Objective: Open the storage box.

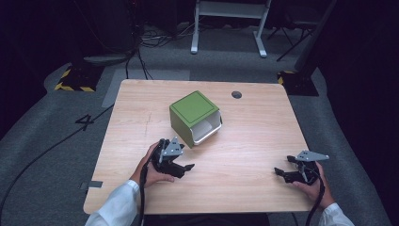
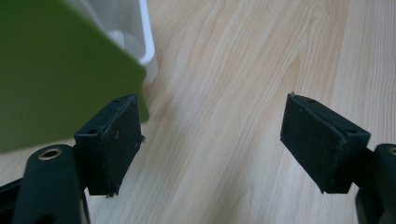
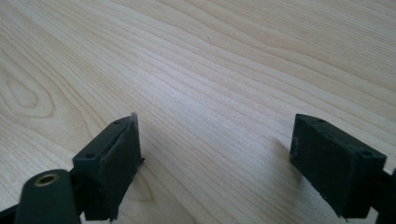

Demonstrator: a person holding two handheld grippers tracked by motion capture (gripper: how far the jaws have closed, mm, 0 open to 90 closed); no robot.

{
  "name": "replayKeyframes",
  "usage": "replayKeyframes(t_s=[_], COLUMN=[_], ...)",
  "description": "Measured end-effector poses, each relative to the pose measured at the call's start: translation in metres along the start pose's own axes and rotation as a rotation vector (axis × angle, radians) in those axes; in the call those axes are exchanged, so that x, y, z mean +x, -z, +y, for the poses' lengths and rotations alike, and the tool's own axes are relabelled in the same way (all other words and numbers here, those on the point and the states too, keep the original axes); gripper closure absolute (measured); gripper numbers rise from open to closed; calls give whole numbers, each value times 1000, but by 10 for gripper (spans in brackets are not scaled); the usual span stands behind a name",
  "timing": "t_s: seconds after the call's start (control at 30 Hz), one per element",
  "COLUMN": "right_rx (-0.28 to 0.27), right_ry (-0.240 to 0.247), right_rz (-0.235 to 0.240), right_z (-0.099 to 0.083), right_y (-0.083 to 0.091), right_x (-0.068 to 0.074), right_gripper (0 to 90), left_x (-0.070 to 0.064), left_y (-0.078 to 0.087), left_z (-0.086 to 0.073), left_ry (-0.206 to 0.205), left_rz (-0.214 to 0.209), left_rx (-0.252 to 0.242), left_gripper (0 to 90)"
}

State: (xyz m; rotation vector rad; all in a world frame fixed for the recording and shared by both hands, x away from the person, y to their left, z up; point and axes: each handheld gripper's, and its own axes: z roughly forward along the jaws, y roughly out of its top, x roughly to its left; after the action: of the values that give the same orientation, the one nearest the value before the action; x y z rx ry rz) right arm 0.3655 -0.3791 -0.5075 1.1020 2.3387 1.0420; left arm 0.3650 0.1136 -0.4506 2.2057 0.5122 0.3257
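Resting low in frame, both grippers, left (image 1: 188,166) and right (image 1: 276,172), stood jaws apart, empty, the left just beside the green-and-white plastic box (image 1: 195,117), seemingly for reach.

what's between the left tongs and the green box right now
Nothing but bare table. In the high view the left tongs sit just short of the green box, open, with wood grain in the gap.

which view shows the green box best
The high view: the whole green box sits on the table, its white inner bin visible. The left gripper view catches just a green corner and white rim. The right gripper view looks at bare wood.
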Motion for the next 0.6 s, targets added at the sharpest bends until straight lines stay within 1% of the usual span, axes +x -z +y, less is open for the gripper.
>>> replayKeyframes(t_s=[0.07,0.1,0.2,0.23,0.27,0.3,0.33,0.37,0.4,0.47,0.5,0.53,0.57,0.6], right_rx=[0,1,0,0,0,1,1,0,0,0,0,0,0,0], right_ry=[0,0,0,0,0,0,0,0,0,0,0,0,0,0], right_rz=[0,0,0,0,0,0,0,0,0,0,0,0,0,0], right_z=[0,0,0,0,0,0,0,0,0,0,0,0,0,0], right_y=[0,0,0,0,0,0,0,0,0,0,0,0,0,0], right_x=[0,0,0,0,0,0,0,0,0,0,0,0,0,0], right_gripper=[164,164,164,164,164,164,164,164,164,164,164,164,164,164], left_x=[-2,-4,-7,-7,-8,-11,-11,-11,-12,-12,-12,-12,-13,-13], left_y=[-5,-8,-16,-16,-18,-22,-22,-24,-29,-32,-37,-37,-41,-41], left_z=[9,12,20,20,23,28,28,31,37,40,46,46,51,51], left_ry=[-9,-22,-21,-21,-32,-52,-52,-55,-54,-53,-67,-67,-70,-70], left_rz=[-1,8,12,12,8,16,16,27,49,51,69,69,74,74], left_rx=[-11,-7,-5,-5,-3,2,2,3,-4,-7,-5,-5,-1,-1], left_gripper=[209,209,189,175,175,174,175,178,184,196,196,199,201,201])
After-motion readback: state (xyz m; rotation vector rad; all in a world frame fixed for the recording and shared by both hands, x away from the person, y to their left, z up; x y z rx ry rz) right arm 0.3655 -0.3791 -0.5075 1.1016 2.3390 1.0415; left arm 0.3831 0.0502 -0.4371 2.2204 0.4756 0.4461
